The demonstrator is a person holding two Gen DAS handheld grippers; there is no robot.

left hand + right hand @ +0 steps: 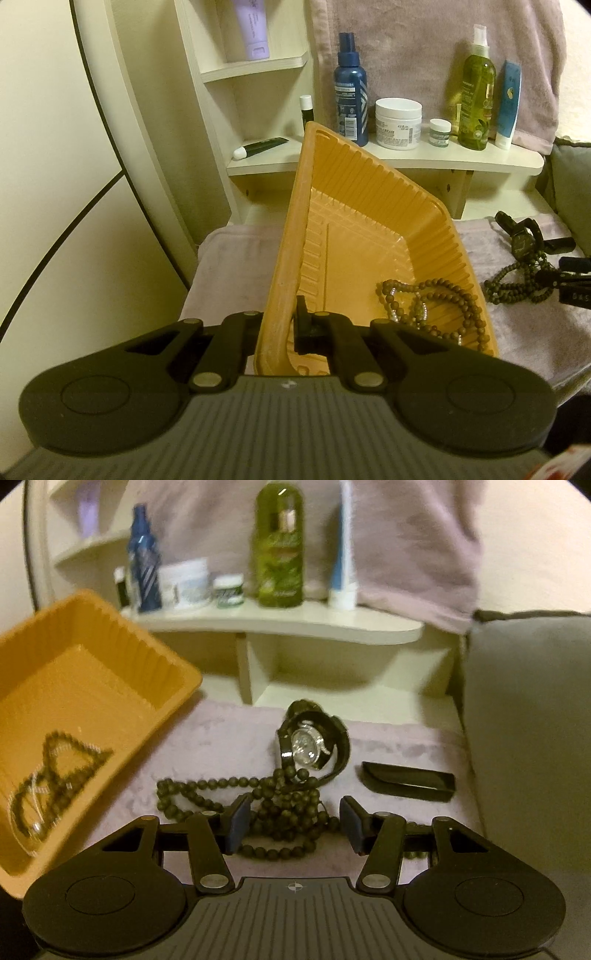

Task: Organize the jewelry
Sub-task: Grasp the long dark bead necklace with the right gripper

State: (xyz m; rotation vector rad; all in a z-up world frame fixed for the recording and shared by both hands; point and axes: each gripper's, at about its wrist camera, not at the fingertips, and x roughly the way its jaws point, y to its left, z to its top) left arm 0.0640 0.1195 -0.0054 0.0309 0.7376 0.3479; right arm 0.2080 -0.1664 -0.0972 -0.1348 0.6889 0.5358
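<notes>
Towel-covered table (229, 746): left gripper (280, 328) pinches the tilted tray (369, 229) rim; right gripper (293, 825), spread, straddles the dark beads (280, 805) beside a watch (310, 747).

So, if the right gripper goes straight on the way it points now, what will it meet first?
Most likely the dark bead necklace heaped on the pink towel; the open right gripper already points down at it. The watch lies further on, though depth is uncertain.

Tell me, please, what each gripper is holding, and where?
Left gripper: the ribbed orange plastic tray, pinched by its near rim. Right gripper: nothing; open around the dark bead necklace.
</notes>
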